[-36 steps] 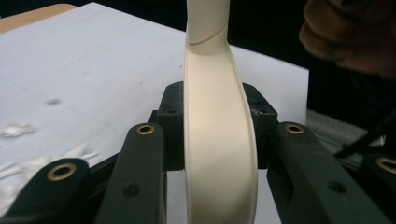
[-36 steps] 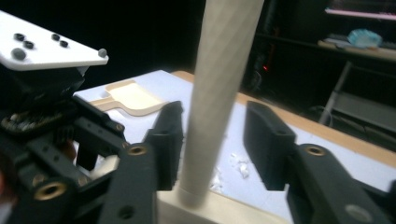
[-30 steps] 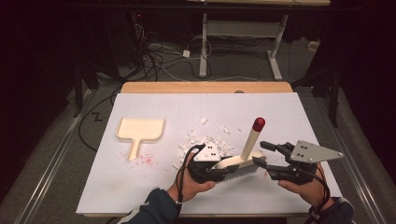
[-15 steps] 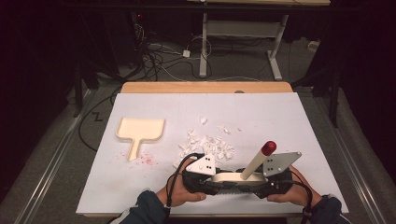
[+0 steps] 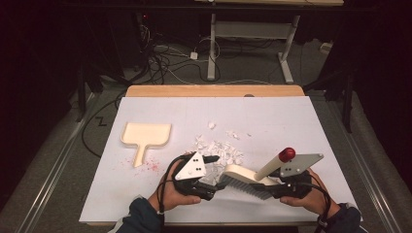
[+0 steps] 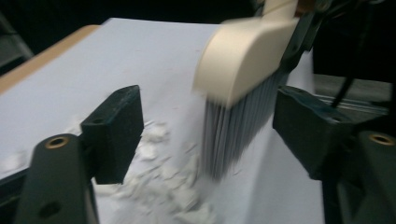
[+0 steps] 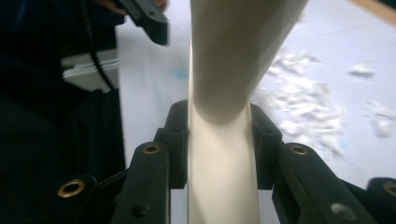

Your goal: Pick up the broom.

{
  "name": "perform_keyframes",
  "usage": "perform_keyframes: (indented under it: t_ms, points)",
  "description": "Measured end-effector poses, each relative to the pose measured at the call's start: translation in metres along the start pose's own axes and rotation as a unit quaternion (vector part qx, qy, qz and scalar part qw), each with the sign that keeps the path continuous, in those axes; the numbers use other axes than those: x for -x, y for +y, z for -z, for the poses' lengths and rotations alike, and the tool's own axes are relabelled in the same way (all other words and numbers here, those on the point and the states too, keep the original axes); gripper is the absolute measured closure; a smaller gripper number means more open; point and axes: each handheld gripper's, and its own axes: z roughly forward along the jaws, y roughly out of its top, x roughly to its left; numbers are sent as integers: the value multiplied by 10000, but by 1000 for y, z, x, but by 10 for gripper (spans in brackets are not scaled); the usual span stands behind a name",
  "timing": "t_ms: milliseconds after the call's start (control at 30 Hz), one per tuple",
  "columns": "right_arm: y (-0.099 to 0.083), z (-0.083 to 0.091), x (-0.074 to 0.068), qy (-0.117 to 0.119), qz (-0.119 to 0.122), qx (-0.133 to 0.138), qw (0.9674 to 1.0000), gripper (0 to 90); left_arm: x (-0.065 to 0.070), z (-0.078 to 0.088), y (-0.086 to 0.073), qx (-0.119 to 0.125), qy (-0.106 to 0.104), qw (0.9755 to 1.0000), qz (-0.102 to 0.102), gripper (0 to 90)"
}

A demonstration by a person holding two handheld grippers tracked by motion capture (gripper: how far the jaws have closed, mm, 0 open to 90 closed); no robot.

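Observation:
A cream brush (image 5: 241, 173) with grey bristles and a red-tipped handle (image 5: 286, 154) stands near the front of the white sheet. My right gripper (image 5: 278, 186) is shut on it. In the right gripper view (image 7: 219, 128) the jaws, which have just been closing, press both sides of the cream brush (image 7: 219, 177). My left gripper (image 5: 214, 176) is open just left of the bristles, its jaws having just opened. In the left gripper view (image 6: 210, 128) the brush head (image 6: 247, 56) hangs ahead between the jaws, touching neither. White paper scraps (image 5: 219, 150) lie behind it.
A cream dustpan (image 5: 145, 135) lies at the left of the white sheet (image 5: 291, 116), with reddish specks by its handle. Scraps (image 6: 159, 186) are spread under the left gripper. The wooden table edge (image 5: 214, 91) runs along the back, with cables on the floor beyond.
The left gripper has let go of the brush, opened and drawn back to the left. The right gripper has closed on the brush, which now sits nearer the front edge.

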Motion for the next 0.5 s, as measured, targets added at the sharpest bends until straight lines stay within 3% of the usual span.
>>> perform_keyframes:
  t_ms: [100,200,233,300,367,500]
  points:
    - [0,7,3,-204,-129,40,9997,679,-5,15,-9,-23,450,9990,-8,201]
    - [-2,17,12,-608,-340,103,9975,679,-10,30,-22,-116,906,9958,-20,178]
    - [-2,17,12,-608,-340,103,9975,679,-12,34,-27,-135,1002,9949,26,178]
    - [-3,21,16,-806,-420,50,9958,679,-14,41,-36,-275,1339,9906,0,174]
    - [-4,24,18,-969,-468,58,9942,679,-15,47,-45,-361,1481,9883,41,174]
    - [-5,32,23,-1221,-584,105,9907,680,-15,56,-62,-640,1880,9801,51,174]
